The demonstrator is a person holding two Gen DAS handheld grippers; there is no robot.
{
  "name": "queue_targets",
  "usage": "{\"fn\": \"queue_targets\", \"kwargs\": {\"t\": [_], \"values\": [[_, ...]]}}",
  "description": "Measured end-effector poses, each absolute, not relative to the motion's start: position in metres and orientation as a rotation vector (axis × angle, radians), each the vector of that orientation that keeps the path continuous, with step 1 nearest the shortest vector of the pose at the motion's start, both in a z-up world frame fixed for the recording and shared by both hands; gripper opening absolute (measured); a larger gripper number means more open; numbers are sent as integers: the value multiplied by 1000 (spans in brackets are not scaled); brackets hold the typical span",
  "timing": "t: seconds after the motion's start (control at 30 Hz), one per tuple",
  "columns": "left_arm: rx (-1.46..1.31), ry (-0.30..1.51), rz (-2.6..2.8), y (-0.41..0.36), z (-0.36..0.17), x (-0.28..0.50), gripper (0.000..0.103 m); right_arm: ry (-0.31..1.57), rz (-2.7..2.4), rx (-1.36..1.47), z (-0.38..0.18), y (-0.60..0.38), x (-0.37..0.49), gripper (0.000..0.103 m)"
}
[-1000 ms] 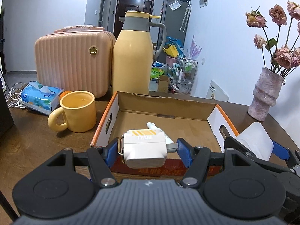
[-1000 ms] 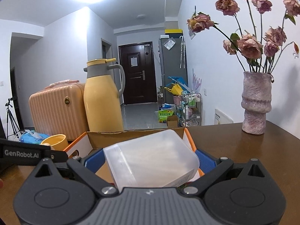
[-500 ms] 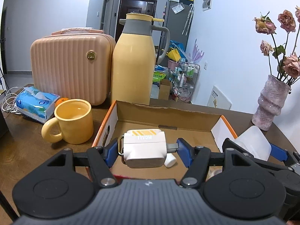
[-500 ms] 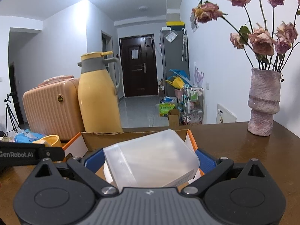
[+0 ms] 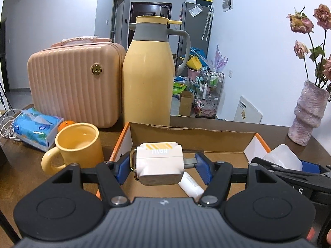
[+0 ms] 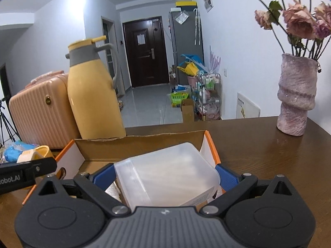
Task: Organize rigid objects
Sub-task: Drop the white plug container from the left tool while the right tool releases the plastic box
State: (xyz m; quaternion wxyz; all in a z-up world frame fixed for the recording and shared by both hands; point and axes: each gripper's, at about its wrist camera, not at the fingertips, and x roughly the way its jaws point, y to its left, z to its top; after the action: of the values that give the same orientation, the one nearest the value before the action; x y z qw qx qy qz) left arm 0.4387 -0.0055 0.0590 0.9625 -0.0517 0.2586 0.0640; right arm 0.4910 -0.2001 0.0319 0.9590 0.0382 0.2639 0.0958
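Observation:
My left gripper (image 5: 160, 165) is shut on a white plug adapter (image 5: 159, 166) with a yellow-striped top, held over the near left part of the open cardboard box (image 5: 192, 137). A white tube (image 5: 190, 186) lies on the box floor just under the adapter. My right gripper (image 6: 165, 177) is shut on a clear plastic container (image 6: 167, 175), held above the box's right half (image 6: 210, 144). In the left wrist view that container (image 5: 283, 159) and the right gripper show at the far right. A printed item lies under the container, mostly hidden.
A yellow mug (image 5: 76, 146), a blue tissue pack (image 5: 35, 128) and an orange (image 5: 66, 124) sit left of the box. Behind it stand a peach case (image 5: 74, 82) and a yellow thermos jug (image 5: 149, 78). A pink vase (image 6: 295, 97) of dried roses stands at the right.
Both grippers have moved forward over the box with their loads still held. The box, jug and vase look nearer, and the white tube now lies partly under the adapter.

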Motion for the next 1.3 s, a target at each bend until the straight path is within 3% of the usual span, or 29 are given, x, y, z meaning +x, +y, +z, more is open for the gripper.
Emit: {"fn": "queue_targets", "kwargs": {"t": [0.67, 0.8, 0.9, 1.03, 1.3], "values": [[-64, 670, 76, 5, 25, 484, 67, 642, 233, -14, 3, -178, 525, 102], [-50, 645, 93, 6, 27, 481, 83, 665, 233, -17, -1, -178, 526, 102], [-50, 636, 97, 7, 28, 480, 86, 662, 232, -12, 0, -179, 526, 102], [-52, 630, 107, 8, 29, 480, 98, 654, 231, -4, 2, -182, 525, 103], [-58, 610, 108, 9, 35, 474, 103, 638, 227, -6, 7, -184, 519, 103]]}}
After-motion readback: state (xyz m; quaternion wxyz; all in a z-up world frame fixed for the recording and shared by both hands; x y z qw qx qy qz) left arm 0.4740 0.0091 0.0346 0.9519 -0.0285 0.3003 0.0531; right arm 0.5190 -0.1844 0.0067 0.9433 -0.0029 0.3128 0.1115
